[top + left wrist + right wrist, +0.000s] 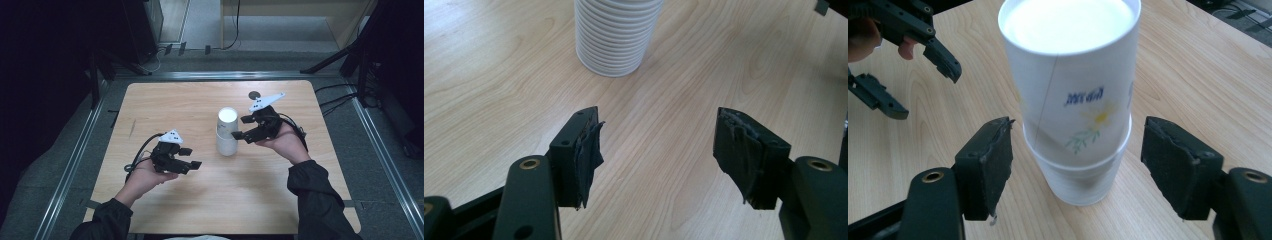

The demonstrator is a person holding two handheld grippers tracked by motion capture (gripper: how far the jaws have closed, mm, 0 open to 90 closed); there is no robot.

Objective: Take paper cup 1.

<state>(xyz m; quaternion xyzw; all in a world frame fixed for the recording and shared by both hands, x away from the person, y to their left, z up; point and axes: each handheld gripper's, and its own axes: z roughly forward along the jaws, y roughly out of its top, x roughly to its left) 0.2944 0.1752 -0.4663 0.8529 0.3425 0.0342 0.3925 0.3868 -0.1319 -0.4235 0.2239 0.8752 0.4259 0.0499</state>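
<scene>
On the table (165, 100) we see a stack of paper cups (227, 131) standing mid-board, our right gripper (248, 127) spread around its top cup without touching, seemingly about to pinch and lift it, while our left gripper (190, 157) waits nearby, jaws spread and empty.

1. A stack of white paper cups (1073, 115) stands upright on the pale wooden counter (1198, 75), its top cup printed with a daisy and blue lettering.
2. The right gripper (1078, 160) frames the stack, its two black jaws spread wide on either side of the lower cups, neither touching them.
3. At upper left, the left gripper (913, 60) is held in a hand (863, 37), its jaws apart above the counter.
</scene>
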